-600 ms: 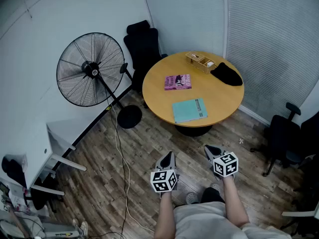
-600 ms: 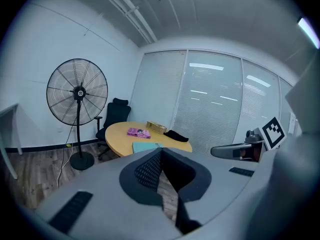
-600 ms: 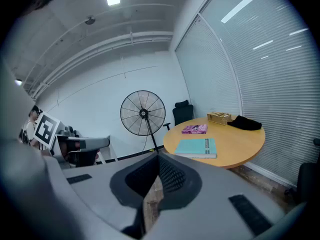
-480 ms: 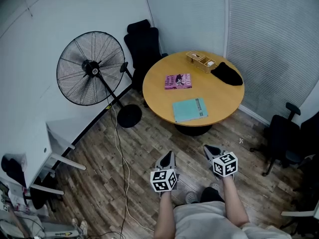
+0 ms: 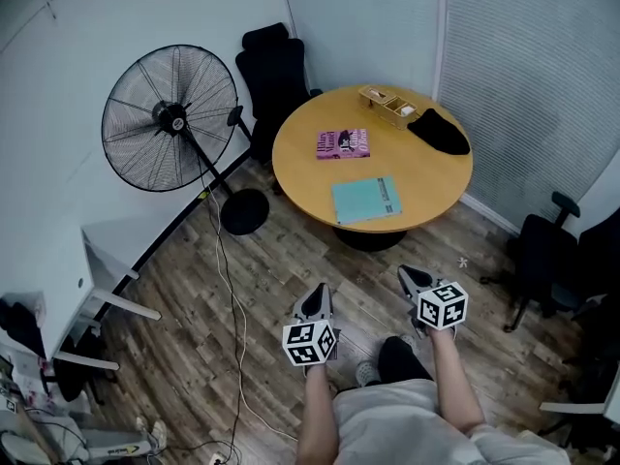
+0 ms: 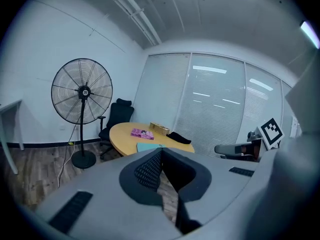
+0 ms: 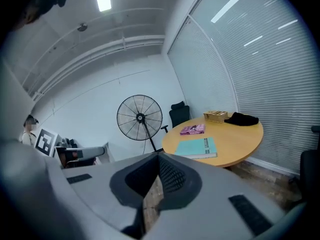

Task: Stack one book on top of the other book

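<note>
Out on the floor, well short of the round desk point(image 5: 426, 177), I've got both tongs low in front of the body, tips aimed fwd and a bit down toward it. Left tongs point(image 5: 318, 296) are fully closed, nothing btw the pads. Right tongs point(image 5: 411, 277) same: closed, empty. Makes sense, since nothing's within reach and there's no reason to carry them spread.

The 2 books lie flat and well apart. The pink book point(image 5: 342, 144) is toward the far-left part of the top, and the teal book point(image 5: 367, 200) is nearer me, close to the front edge. Neither's lifted, so the stack isn't started imo.

A wooden box point(image 5: 387, 104) and a black cloth point(image 5: 438, 132) sit at the far rim, apart from both books, so prob no obstacle.

Next I'd need to get up to the desk, open 1 pair and take a book by its edge. Teal's nearest, but lying flat it'll be hard to get a pad under w/o sliding it over the rim.
</note>
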Demonstrator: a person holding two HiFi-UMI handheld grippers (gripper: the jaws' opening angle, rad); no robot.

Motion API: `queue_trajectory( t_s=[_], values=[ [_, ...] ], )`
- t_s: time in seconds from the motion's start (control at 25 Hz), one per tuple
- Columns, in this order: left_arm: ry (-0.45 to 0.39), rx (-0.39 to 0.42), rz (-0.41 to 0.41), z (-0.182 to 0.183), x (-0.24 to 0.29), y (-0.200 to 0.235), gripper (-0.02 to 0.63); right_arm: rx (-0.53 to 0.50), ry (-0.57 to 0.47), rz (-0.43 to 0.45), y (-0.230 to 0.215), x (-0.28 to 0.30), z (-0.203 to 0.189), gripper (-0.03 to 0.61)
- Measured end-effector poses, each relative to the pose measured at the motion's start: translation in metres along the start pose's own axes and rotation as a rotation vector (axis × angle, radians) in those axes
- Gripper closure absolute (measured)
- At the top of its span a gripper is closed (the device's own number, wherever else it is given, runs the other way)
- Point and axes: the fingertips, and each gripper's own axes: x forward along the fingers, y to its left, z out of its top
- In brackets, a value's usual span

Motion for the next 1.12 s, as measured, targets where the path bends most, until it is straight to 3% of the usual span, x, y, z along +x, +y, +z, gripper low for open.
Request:
queue_trajectory(
  t_s=[0.56,1.12],
  values=[
    [0.009,0.002,0.033,0.016,0.054,0.034,0.588,-0.046,0.037,0.031,-0.024,0.059,0.013,0.558],
    [0.059,0.023,0.037,0.065,0.184,0.072,0.588,0.005,0.03,0.018,-0.1,0.165,0.086,0.558]
  ],
)
